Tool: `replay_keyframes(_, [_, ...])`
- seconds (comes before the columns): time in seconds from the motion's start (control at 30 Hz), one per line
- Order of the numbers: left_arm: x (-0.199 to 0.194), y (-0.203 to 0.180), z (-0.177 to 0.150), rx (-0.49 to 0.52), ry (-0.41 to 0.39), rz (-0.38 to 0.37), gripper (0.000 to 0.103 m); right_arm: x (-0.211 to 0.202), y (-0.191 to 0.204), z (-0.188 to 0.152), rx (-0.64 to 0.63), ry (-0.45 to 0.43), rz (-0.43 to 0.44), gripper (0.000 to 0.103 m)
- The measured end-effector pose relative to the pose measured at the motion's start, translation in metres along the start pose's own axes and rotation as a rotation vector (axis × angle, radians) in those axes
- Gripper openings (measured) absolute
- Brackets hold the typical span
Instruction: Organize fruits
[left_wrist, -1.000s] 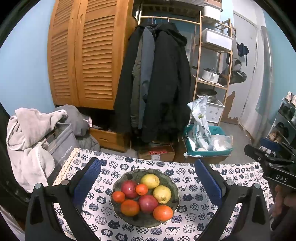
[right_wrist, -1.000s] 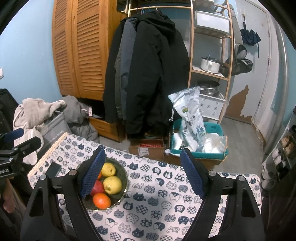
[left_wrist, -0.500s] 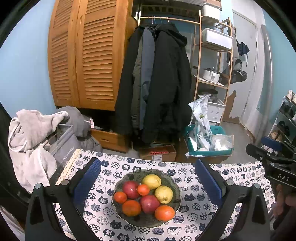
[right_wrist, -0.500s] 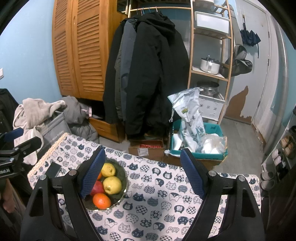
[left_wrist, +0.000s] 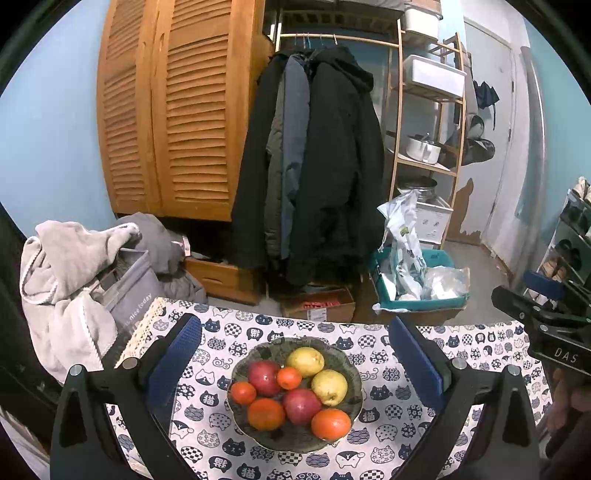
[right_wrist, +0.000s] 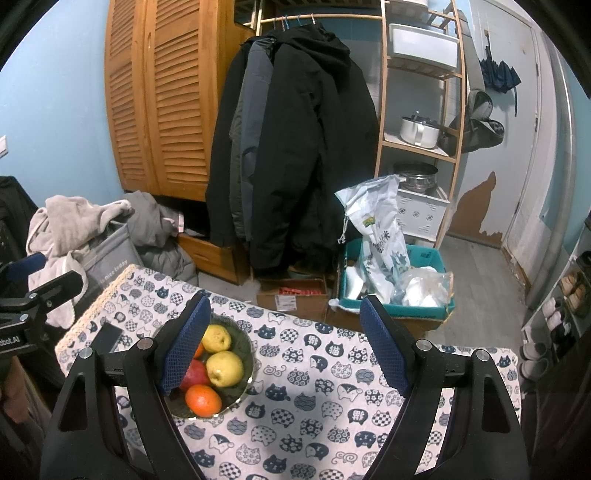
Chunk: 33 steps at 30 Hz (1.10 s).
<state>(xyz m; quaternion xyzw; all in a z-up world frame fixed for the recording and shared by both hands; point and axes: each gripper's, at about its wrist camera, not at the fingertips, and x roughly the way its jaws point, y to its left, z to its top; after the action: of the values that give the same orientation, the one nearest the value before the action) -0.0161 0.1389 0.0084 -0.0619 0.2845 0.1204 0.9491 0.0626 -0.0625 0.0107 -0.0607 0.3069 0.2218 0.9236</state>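
Near the cloth's left edge sits the fruit bowl (left_wrist: 295, 439), framed by wide-open left gripper (left_wrist: 295, 363); right gripper (right_wrist: 286, 345) equally wide, empty, over seemingly bare tablecloth (right_wrist: 314, 373).

Bare tablecloth (right_wrist: 314, 398) right of the fruit bowl (right_wrist: 245, 363) looks passable.

Dark coats (left_wrist: 314, 166) are hung beside a louvred wardrobe (left_wrist: 177, 110). A pot (right_wrist: 419, 132) is kept on wooden shelves (right_wrist: 417, 147); bags are piled in a teal crate (right_wrist: 395, 291).
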Motion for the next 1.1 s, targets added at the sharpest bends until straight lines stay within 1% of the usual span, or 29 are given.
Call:
replay_keyframes(0.27, [-0.002, -0.002, 0.000, -0.003, -0.009, 0.003, 0.102, 0.000, 0.000, 0.000, -0.001, 0.000, 0.000, 0.082])
replay_keyframes(0.43, [-0.001, -0.001, 0.001, -0.015, 0.005, -0.022, 0.102, -0.001, 0.001, 0.000, -0.001, 0.000, -0.001, 0.082])
replay_keyframes(0.67, [-0.004, -0.007, 0.001, 0.006, -0.014, 0.009, 0.102, -0.001, 0.000, 0.000, -0.002, -0.001, 0.000, 0.082])
replay_keyframes(1.1, [-0.004, -0.012, 0.002, 0.020, -0.028, 0.022, 0.102, -0.001, 0.001, -0.001, -0.002, -0.001, -0.001, 0.082])
